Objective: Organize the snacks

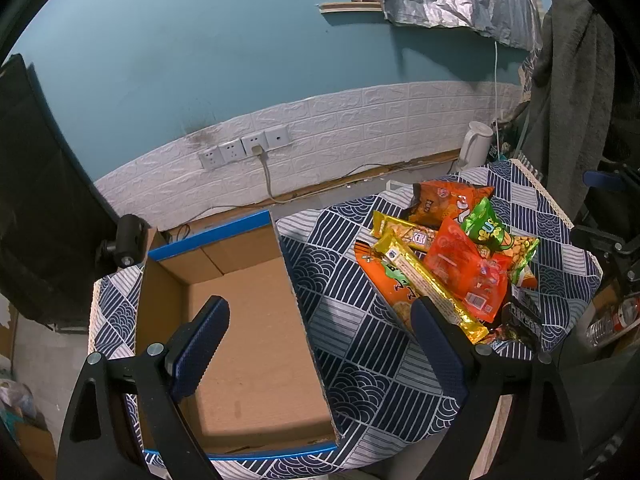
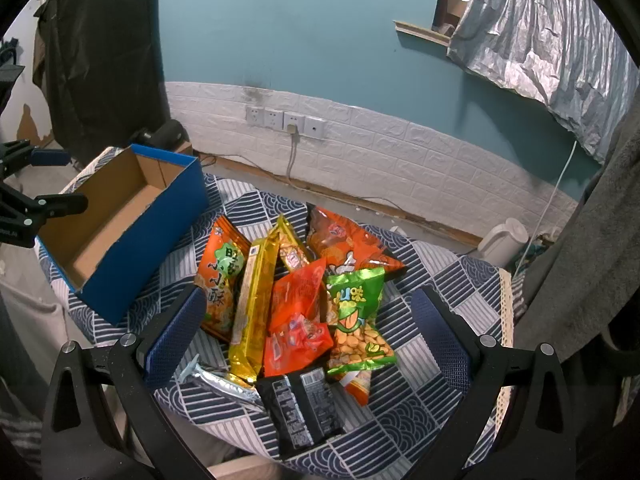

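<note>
The task looks to be at its very beginning. The cardboard box (image 1: 256, 320) stands open on the left part of the tabletop (image 1: 360, 360), and nothing lies inside it. All the snacks are in one loose pile (image 2: 296, 304) on the patterned cloth, just beside the box on its right: a long yellow packet (image 2: 254, 308), a red bag (image 2: 298, 320), a green peanut bag (image 2: 356, 320), orange bags and a black packet (image 2: 304, 412) nearest the camera. The left hand-held gripper (image 1: 320, 344) hangs over the box edge with its jaws spread wide and nothing between them. The right hand-held gripper (image 2: 308, 344) hovers above the pile, also spread and holding nothing. So every packet is yet to be moved, I think.
</note>
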